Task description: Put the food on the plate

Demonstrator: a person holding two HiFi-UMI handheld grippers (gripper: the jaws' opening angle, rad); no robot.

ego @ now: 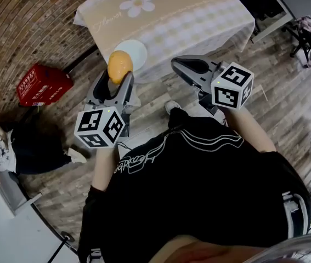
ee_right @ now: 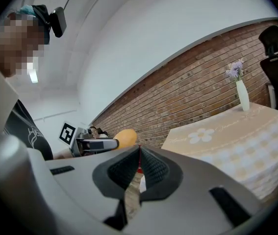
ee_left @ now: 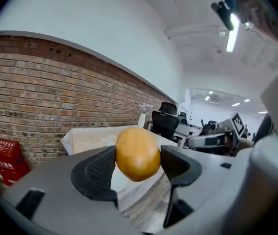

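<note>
The carrying step is judged to be in hand: the food (ee_left: 138,153), a rounded orange-yellow piece, is pinched between the two jaws of the left gripper (ego: 119,79), with a pad pressed to each side of it, and it is held in the air, clear of any surface. In the head view it is seen against the near rim of the white plate (ego: 137,51), which is set close to the near edge of the cloth-covered table (ego: 199,15); how high above the plate it hangs cannot be told from that view. In the left gripper view a patch of white, taken to be the plate, is seen below and beyond the food. The right gripper (ee_right: 139,155) is held off to the side, its jaws pressed together with nothing between them. The placing is not yet done. For the next move, the food would need to be brought forward over the middle of the plate and lowered until it is borne by the plate before the jaws are spread, since a rounded piece could well roll off toward the table edge if it is let go high or near the rim.
</note>
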